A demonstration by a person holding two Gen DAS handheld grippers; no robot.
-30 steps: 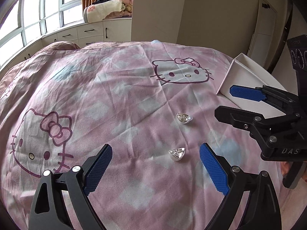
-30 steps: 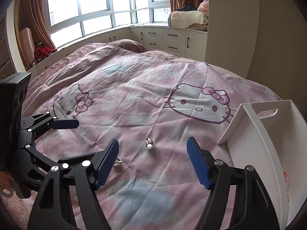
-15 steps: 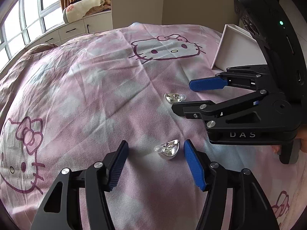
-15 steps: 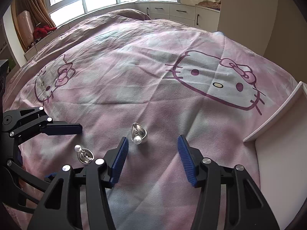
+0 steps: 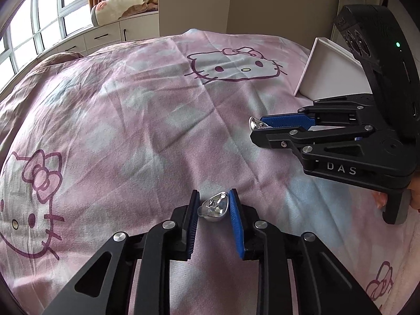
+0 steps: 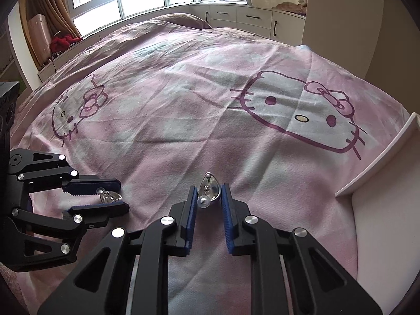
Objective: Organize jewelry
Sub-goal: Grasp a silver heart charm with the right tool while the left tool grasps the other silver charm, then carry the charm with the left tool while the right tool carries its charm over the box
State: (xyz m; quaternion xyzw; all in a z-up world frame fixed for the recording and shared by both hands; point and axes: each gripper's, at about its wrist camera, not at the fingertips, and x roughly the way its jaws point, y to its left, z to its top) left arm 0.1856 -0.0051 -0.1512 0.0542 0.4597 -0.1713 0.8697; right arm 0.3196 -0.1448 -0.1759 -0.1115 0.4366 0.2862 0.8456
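Left wrist view: left hand-held gripper low over pink cartoon-cat bedspread, blue pads just drawn in narrow around a silver heart-shaped earring with a small clear bead, pads pressing both sides. Right wrist view: right hand-held gripper likewise just narrowed and closed on a second silver earring, point up, bead toward the camera. Both pieces resting on the bedspread, not yet lifted. White box at the bed's right edge, likely the destination. Judged tiny, light, hard, polished and slippery; likely to squirt out or twist under a pinch. Best held across the broad flanks of the heart, well inside the ribbed pads, not by bead or post.
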